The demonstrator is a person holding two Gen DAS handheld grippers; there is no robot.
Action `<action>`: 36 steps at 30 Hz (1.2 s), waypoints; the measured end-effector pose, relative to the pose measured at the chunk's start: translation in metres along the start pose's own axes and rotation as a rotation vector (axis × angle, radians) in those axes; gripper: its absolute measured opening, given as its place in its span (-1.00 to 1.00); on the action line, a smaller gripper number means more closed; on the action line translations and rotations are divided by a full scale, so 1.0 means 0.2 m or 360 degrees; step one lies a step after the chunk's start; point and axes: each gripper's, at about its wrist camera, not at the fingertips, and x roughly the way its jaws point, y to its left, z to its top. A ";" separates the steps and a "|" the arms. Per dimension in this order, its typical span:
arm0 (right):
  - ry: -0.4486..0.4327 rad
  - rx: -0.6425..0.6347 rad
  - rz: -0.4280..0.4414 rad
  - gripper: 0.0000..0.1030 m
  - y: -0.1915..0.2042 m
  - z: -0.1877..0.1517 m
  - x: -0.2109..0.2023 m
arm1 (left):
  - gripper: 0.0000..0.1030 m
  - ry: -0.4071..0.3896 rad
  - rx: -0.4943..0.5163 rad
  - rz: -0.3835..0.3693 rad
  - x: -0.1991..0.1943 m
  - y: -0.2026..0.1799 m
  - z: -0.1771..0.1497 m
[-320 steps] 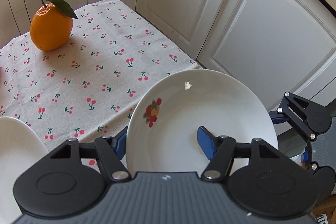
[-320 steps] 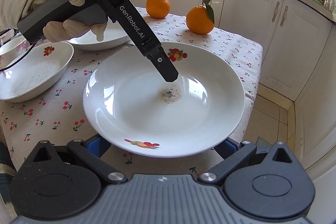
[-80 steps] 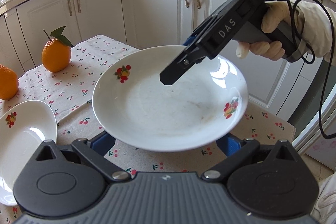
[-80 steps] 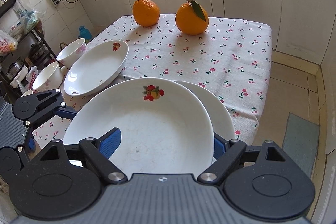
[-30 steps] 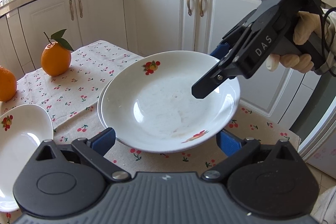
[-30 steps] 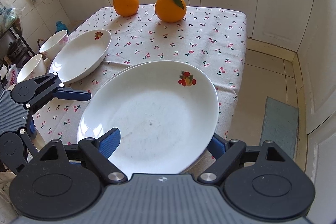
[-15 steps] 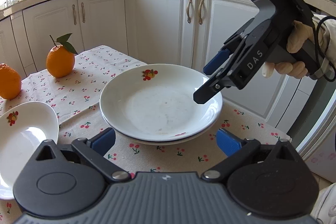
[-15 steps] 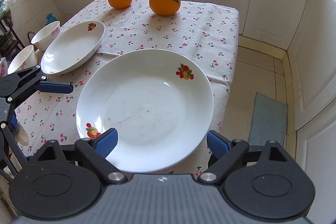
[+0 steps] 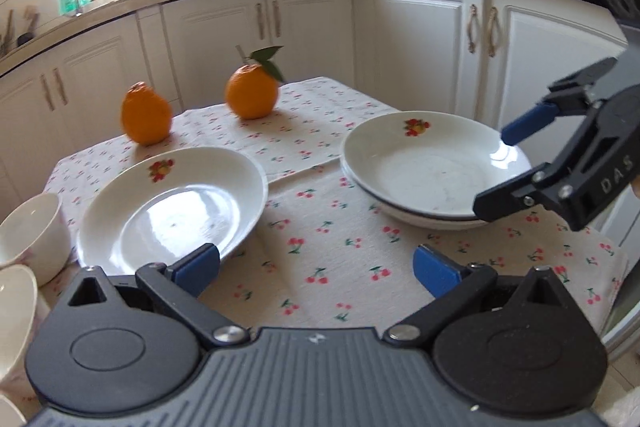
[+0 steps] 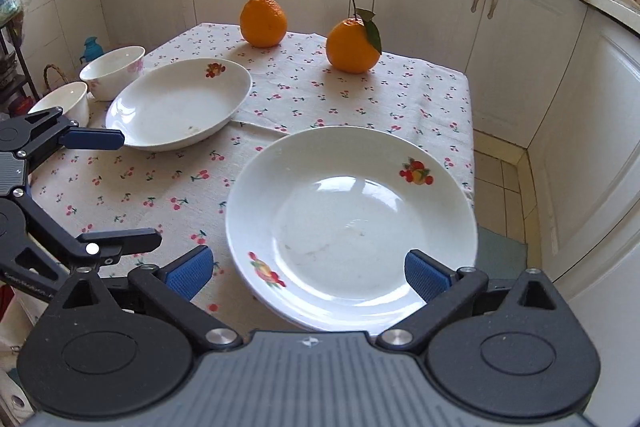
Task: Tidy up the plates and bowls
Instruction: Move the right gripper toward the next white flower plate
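Stacked plates lie free between the open right tongs

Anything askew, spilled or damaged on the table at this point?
Nothing spilled or broken. The stacked plates sit at the table's corner, their rim apparently past the tablecloth edge; faint smears mark the top one. The single plate lies flat.

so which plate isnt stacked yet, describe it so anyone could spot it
Start at the table with the cherry-print cloth. On its left side, next to two white bowls, lies a single white plate with one fruit motif on its far rim. Unlike the stacked plates at the near right corner, it has nothing under it but the cloth.
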 end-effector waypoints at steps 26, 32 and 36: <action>0.0038 -0.0163 0.0270 1.00 0.15 0.21 0.18 | 1.00 0.0180 -0.0461 0.0395 0.24 0.30 -0.08; 0.0055 -0.0276 0.0425 1.00 0.13 0.37 0.26 | 1.00 0.0158 -0.0458 0.0389 0.26 0.31 -0.08; 0.0080 -0.0360 0.0518 1.00 0.14 0.49 0.33 | 1.00 0.0156 -0.0476 0.0405 0.27 0.32 -0.07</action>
